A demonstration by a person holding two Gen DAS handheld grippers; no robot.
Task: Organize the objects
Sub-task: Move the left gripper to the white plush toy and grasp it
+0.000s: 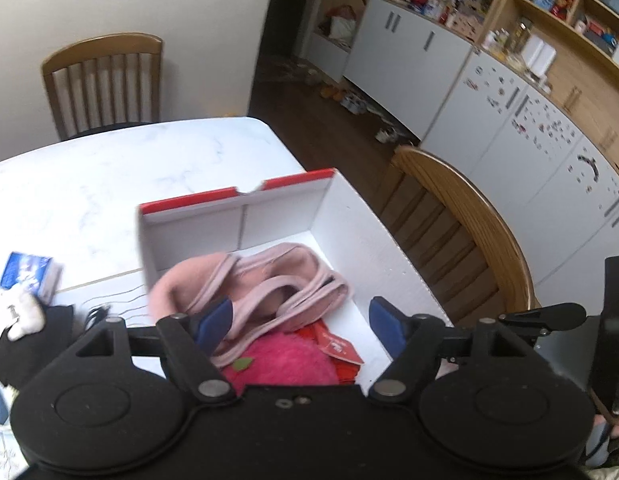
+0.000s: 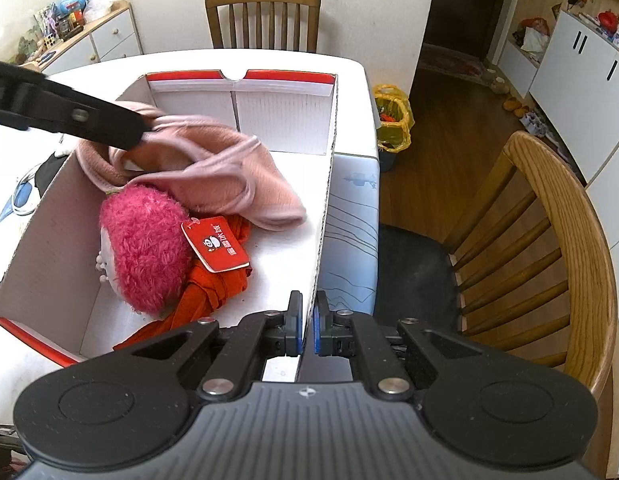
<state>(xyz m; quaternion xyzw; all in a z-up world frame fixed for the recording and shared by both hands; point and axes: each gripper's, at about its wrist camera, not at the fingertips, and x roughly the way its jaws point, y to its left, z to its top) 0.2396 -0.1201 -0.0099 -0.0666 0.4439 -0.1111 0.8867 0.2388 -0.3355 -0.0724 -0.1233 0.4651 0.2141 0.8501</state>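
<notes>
A white cardboard box with a red rim (image 1: pixel 269 216) (image 2: pixel 285 120) stands on the marble table. Inside lie a pale pink fleece garment (image 1: pixel 265 284) (image 2: pixel 213 172), a bright pink plush toy (image 1: pixel 285 360) (image 2: pixel 145 244) with a red tag (image 2: pixel 215 246), and an orange-red cloth (image 2: pixel 213 288). My left gripper (image 1: pixel 303 320) is open above the box; one finger touches the pink garment. In the right wrist view its finger (image 2: pixel 109 124) reaches onto the garment. My right gripper (image 2: pixel 307 326) is shut on the box's right wall (image 2: pixel 327 200).
A blue-and-white packet (image 1: pixel 29 274) and dark items (image 1: pixel 33 336) lie on the table (image 1: pixel 109 184) left of the box. Wooden chairs stand at the far side (image 2: pixel 263 16) and right side (image 2: pixel 549 248). White cabinets (image 1: pixel 509 152) line the wall.
</notes>
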